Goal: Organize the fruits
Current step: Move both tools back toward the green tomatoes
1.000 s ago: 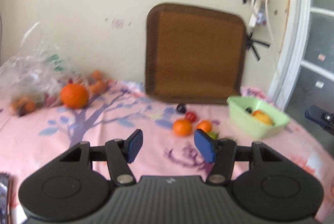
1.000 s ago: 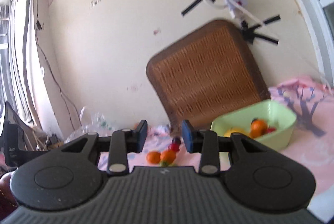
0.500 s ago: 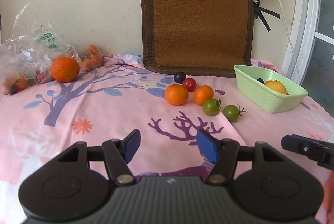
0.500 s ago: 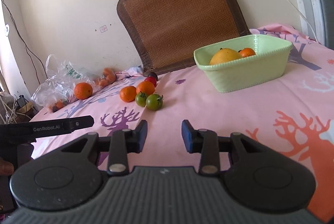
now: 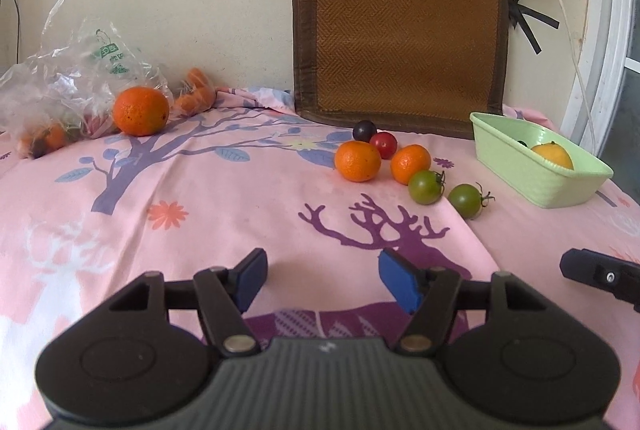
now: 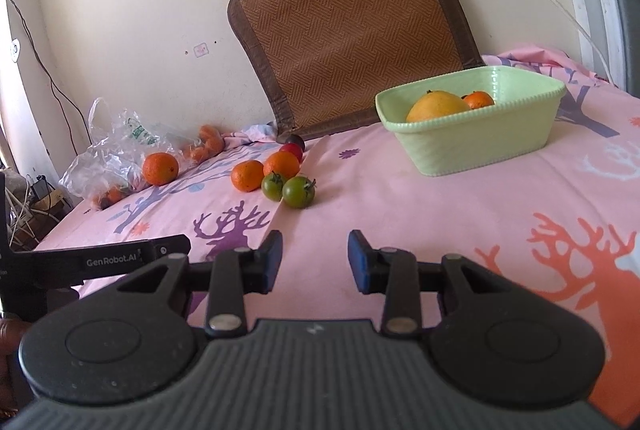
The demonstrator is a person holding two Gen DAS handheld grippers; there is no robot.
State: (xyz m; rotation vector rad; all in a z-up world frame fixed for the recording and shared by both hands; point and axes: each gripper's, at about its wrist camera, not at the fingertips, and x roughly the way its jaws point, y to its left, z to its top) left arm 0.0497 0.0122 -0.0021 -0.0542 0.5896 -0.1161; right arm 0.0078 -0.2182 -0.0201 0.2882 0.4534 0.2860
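Fruits on the cloth well beyond both grippers' parted, empty jaws.

Matt printed cloth, glossy plastic bowl, woven mat, crinkled clear bag

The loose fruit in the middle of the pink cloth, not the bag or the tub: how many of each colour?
Orange: 2
Green: 2
Red: 1
Dark purple: 1
Total: 6
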